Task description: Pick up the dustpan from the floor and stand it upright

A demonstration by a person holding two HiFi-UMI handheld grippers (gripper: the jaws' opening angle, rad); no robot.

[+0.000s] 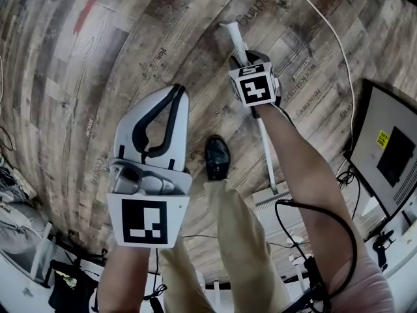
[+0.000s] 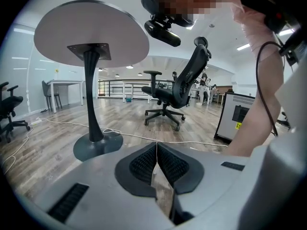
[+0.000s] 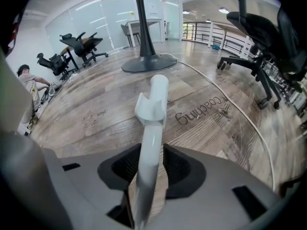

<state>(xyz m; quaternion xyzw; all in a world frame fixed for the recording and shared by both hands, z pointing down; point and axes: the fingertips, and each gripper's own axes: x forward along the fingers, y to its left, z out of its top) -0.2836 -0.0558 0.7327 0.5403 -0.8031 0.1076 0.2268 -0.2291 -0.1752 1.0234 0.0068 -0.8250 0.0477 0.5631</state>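
Gripping the dustpan handle (image 3: 152, 128), my right tongs (image 3: 148, 174) are clamped round the white pole, which slants out over the floor (image 1: 130, 44). My left tongs (image 2: 156, 164) are pressed together on nothing. I judge the pick-up made; next the pole needs swinging vertical and the pan setting down. The pan is hidden behind my arm, so I cannot tell what it holds.

R tool (image 1: 240, 60) grips white dustpan handle (image 1: 266, 150); L tool (image 1: 176, 91) empty over wood floor (image 1: 85, 77).
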